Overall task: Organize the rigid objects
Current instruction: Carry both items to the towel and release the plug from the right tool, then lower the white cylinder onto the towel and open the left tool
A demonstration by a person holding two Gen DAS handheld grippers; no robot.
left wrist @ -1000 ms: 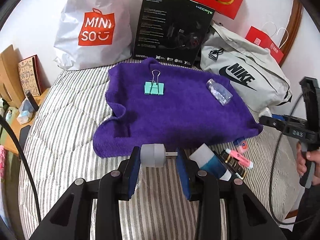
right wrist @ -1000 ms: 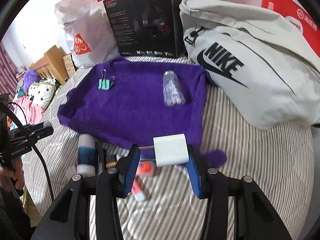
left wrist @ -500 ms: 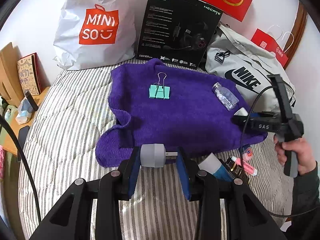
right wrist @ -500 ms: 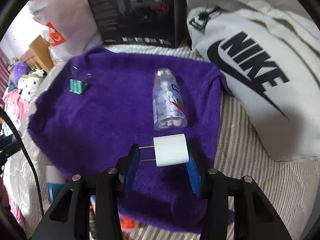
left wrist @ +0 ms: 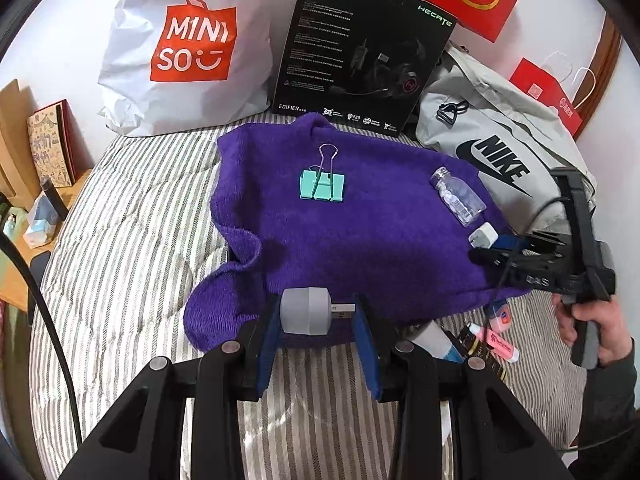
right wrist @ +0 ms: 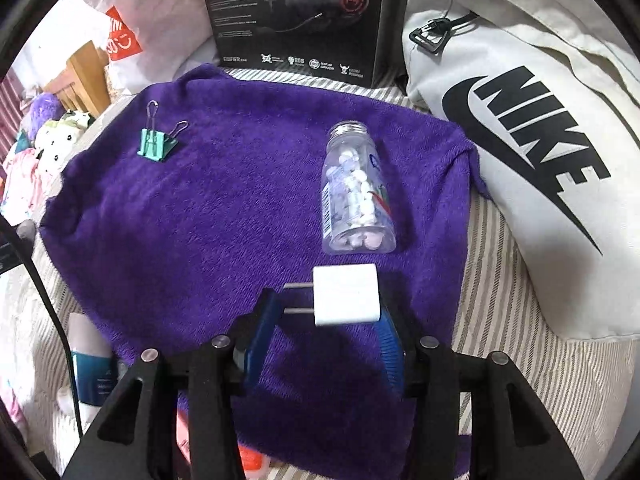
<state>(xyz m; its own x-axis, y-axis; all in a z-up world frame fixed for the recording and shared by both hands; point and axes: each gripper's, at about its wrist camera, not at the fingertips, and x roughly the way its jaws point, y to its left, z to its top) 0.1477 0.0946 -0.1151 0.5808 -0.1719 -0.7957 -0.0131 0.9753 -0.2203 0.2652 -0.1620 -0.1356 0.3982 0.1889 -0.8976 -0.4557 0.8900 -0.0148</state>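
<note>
- I am bringing the right gripper (right wrist: 334,306), clamped on the white charger (right wrist: 346,294), in over the purple towel (right wrist: 208,208) from the striped bedding; release there looks next.
- Pill bottle (right wrist: 358,196), holding white and lilac tablets, is lying capless just ahead of it.
- Left gripper (left wrist: 316,322) is gripping the grey USB adapter (left wrist: 306,311), hovering at the towel's near edge.
- Binder clip (left wrist: 322,184) is sitting farther ahead.

Bed (left wrist: 132,240): towel (left wrist: 360,240) spread at centre. On towel: binder clip (left wrist: 322,185) toward the left rear; pill bottle (right wrist: 357,196) lying on its side toward the right. Behind towel, against the wall, left to right: shopping bag (left wrist: 188,48), headset box (left wrist: 360,52), drawstring bag (right wrist: 540,152). Before the towel's right front corner, on the bed: tube (left wrist: 438,342) and highlighter (left wrist: 498,342), side by side.
</note>
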